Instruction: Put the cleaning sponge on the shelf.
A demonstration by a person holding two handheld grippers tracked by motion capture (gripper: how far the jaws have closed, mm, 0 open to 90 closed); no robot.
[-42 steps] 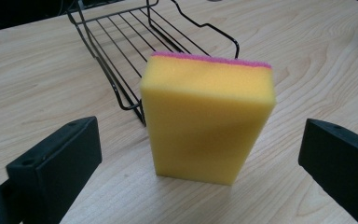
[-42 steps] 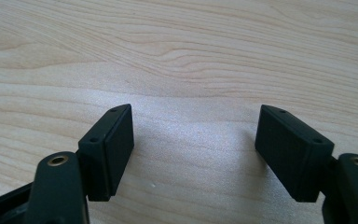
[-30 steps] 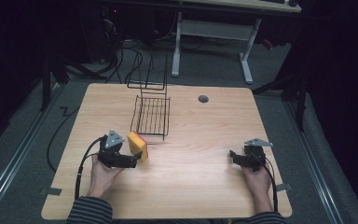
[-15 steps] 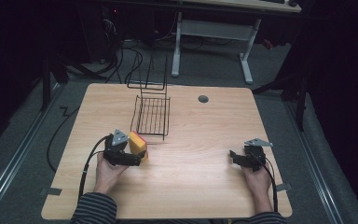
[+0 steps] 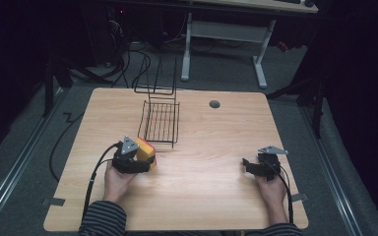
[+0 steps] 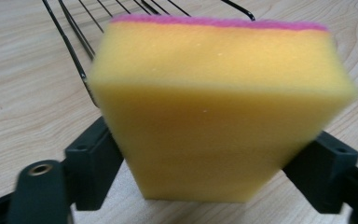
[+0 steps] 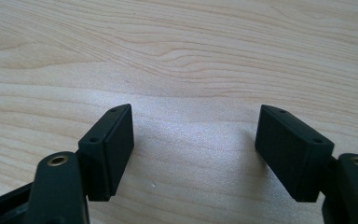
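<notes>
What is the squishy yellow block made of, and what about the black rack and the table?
The yellow block looks like soft foam, matte and finely pored, with a thin pink scrubbing layer on one face: probably a sponge. The rack seems to be thin metal wire with a black coating. The table shows pale wood grain, perhaps a laminate.

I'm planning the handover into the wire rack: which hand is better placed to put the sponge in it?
Left. The left gripper has just closed on the sponge, which sits right beside the wire rack. The right gripper rests open and empty on the table's far side.
</notes>
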